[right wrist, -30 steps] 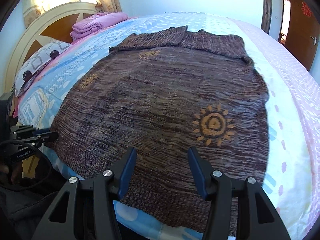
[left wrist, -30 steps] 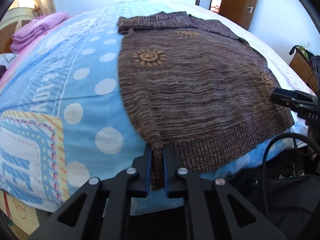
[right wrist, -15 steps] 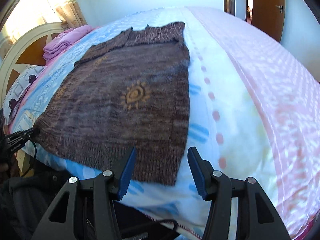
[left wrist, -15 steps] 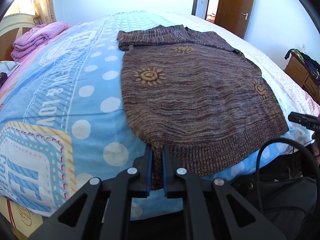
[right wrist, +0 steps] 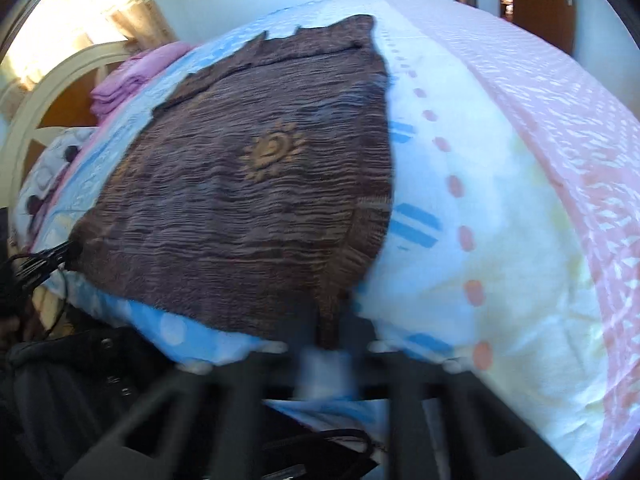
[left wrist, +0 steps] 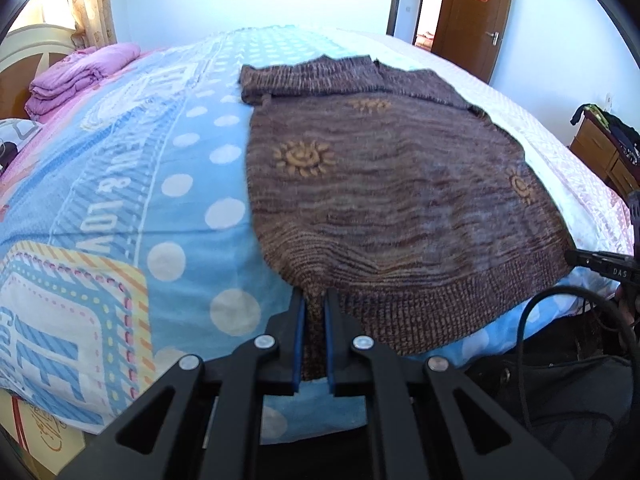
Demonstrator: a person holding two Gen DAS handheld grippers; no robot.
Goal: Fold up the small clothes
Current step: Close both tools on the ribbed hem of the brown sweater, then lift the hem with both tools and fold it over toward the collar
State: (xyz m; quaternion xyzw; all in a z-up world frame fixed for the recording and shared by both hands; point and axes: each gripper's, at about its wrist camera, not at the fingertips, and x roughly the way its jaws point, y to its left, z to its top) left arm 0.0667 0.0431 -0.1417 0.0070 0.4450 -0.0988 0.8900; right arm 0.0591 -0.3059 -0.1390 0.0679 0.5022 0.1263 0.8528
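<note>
A brown knit sweater (left wrist: 380,200) with orange sun motifs lies flat on the bed, hem toward me. My left gripper (left wrist: 314,312) is shut on the hem's left corner, with the ribbed knit pinched between its blue pads. In the blurred right wrist view the sweater (right wrist: 248,208) fills the middle. My right gripper (right wrist: 330,344) is at the hem's right corner, its jaws closing with the knit between them. The left wrist view has the right gripper (left wrist: 592,262) at that corner. The left gripper (right wrist: 48,258) shows at the opposite hem corner in the right wrist view.
The bed cover (left wrist: 120,200) is blue with white dots on the left, pink and white on the right. A folded pink blanket (left wrist: 80,76) lies by the headboard. A wooden nightstand (left wrist: 600,152) stands right. A black cable (left wrist: 560,320) loops below the bed edge.
My right gripper slid along the hem to its right corner and its jaws came together from wide apart. The left gripper kept its hold on the left corner.
</note>
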